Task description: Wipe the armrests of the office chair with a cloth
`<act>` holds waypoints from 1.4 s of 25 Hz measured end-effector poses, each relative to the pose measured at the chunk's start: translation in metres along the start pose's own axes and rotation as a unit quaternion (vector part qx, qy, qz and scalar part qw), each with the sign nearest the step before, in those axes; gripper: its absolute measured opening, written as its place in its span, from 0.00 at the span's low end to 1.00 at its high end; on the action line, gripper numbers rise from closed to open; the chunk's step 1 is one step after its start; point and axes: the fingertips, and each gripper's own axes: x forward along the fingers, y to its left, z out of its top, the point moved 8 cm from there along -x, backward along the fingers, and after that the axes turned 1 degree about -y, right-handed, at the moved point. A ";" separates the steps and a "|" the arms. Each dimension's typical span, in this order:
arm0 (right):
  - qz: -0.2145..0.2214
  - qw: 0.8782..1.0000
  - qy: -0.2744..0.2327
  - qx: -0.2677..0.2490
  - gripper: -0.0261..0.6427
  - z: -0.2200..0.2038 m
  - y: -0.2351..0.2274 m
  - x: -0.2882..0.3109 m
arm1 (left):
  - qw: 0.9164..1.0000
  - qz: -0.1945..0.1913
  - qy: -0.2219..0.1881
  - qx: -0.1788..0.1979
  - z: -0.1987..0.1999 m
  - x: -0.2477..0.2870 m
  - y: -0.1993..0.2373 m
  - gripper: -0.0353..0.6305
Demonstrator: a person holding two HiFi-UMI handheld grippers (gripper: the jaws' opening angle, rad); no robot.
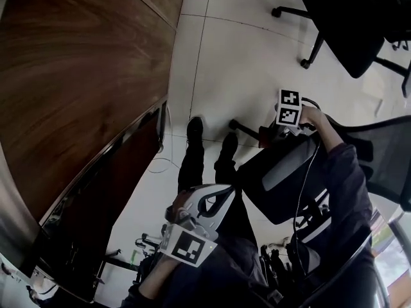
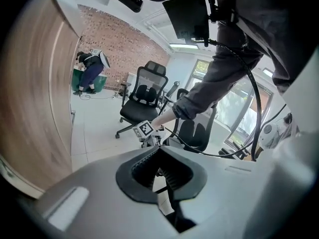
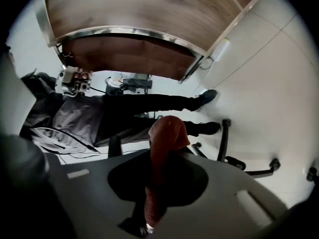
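A black office chair stands at the right of the head view, with its seat (image 1: 282, 178) and its mesh back (image 1: 385, 153) under the person's arm. I cannot pick out its armrests for certain. My right gripper (image 1: 282, 124) is held over the chair's front edge. It is shut on a reddish-brown cloth (image 3: 164, 138) that sticks out past the jaws of that gripper (image 3: 167, 151). My left gripper (image 1: 225, 194) is held low near the person's lap, away from the chair. Its ribbed pads (image 2: 172, 171) meet at the tips of the gripper (image 2: 159, 151) with nothing between them.
A curved wooden desk (image 1: 77, 63) fills the left side, over a pale tiled floor (image 1: 231, 63). A second black chair (image 1: 340, 18) stands at the far right. The person's shoes (image 1: 194, 130) rest by the chair base. Another person (image 2: 89, 68) bends far back, with more chairs (image 2: 144, 98) nearby.
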 end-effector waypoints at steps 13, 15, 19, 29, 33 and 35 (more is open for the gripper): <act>-0.176 0.981 0.052 0.059 0.12 -0.021 -0.109 0.037 | 1.000 0.009 0.022 -0.002 -0.025 -0.003 0.003 0.08; -0.211 0.974 0.059 0.051 0.12 -0.023 -0.116 0.038 | 1.000 0.009 0.024 -0.001 -0.027 -0.003 0.003 0.08; -0.174 0.983 0.041 0.043 0.12 -0.017 -0.095 0.039 | 1.000 0.006 0.022 0.006 -0.024 -0.006 0.001 0.08; 0.021 0.998 0.045 0.023 0.12 0.000 -0.003 0.022 | 1.000 0.001 0.003 0.015 -0.010 -0.014 -0.010 0.08; -0.065 0.995 0.066 0.043 0.12 -0.006 -0.046 0.029 | 1.000 0.006 0.008 0.013 -0.017 -0.016 -0.008 0.08; -0.127 0.989 0.056 0.050 0.12 -0.008 -0.070 0.028 | 1.000 0.008 0.014 0.011 -0.021 -0.016 -0.006 0.08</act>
